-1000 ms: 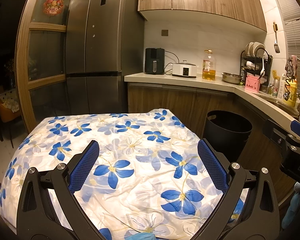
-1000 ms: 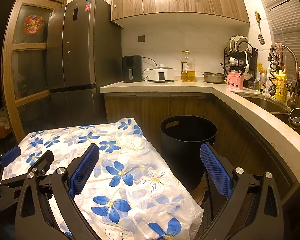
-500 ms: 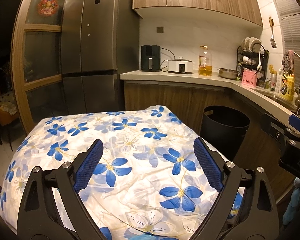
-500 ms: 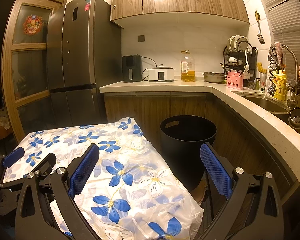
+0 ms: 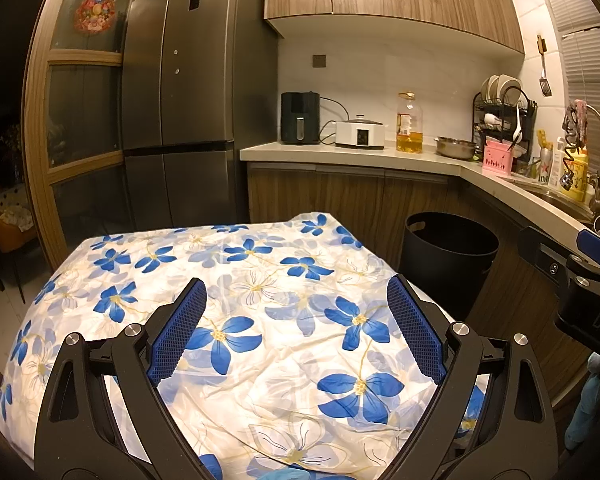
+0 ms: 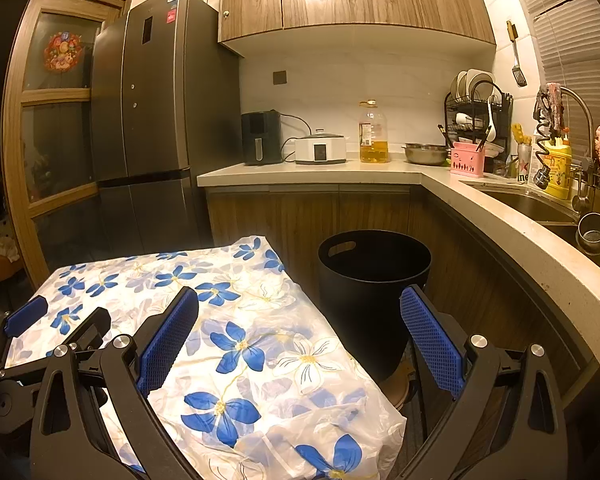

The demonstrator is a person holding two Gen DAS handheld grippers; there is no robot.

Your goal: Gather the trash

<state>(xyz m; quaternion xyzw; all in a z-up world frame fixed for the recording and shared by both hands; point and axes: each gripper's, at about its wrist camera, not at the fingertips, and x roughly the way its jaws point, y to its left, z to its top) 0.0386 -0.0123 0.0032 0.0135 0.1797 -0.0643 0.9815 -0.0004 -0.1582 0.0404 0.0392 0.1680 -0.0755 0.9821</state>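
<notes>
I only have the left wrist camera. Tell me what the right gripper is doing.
Observer: The right gripper is open and holds nothing.
Operator: Say where it points.
Observer: It straddles the right edge of the flowered cloth. Its right finger shows in front of the black bin.
Operator: Report what the bin stands on.
Observer: A brown round base shows under it. I cannot tell what that is.
</notes>
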